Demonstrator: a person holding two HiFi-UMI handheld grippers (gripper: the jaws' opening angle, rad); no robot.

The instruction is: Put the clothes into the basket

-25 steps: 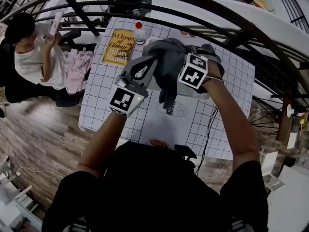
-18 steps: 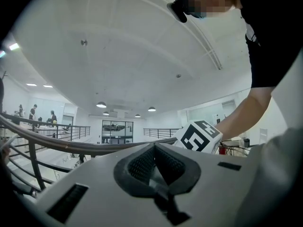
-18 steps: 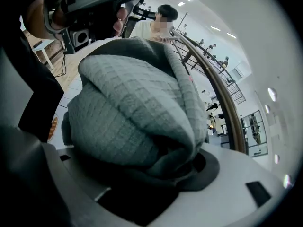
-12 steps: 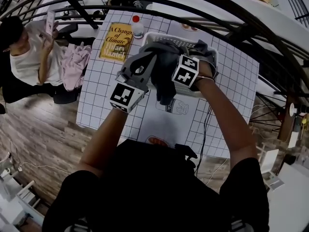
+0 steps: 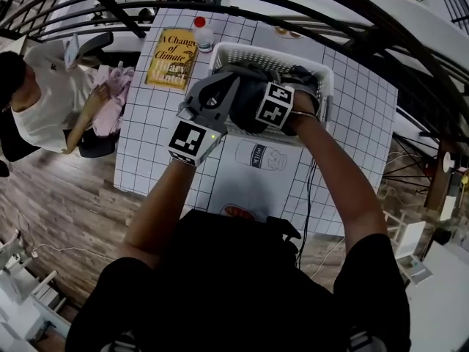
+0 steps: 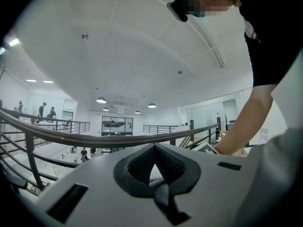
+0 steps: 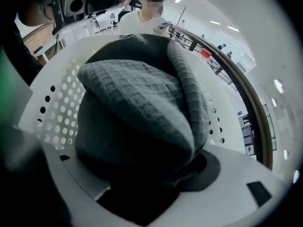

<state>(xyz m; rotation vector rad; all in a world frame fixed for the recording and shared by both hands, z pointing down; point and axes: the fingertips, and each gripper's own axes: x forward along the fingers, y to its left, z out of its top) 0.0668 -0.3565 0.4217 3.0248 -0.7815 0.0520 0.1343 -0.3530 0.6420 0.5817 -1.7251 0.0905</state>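
Note:
A white perforated basket (image 5: 321, 70) stands on the gridded table top. A bundle of dark grey clothes (image 5: 245, 114) lies inside it. My right gripper (image 5: 267, 97) reaches down into the basket and is shut on that bundle. In the right gripper view the grey cloth (image 7: 142, 98) fills the space between the jaws, with the basket wall (image 7: 52, 108) around it. My left gripper (image 5: 226, 86) hovers at the basket's left rim, jaws shut and holding nothing. The left gripper view has the shut pads (image 6: 155, 148) aimed up at the ceiling.
A yellow book (image 5: 168, 59) and a red-capped bottle (image 5: 201, 35) lie left of the basket. A seated person (image 5: 37, 101) and pink clothes (image 5: 110, 101) are beside the table's left edge. A black railing (image 5: 330, 20) arcs behind. A cable (image 5: 311, 189) runs along the right.
The grey clothes hung above the table in my right gripper; now they are down inside the basket. Both grippers have moved forward and lower over the basket.

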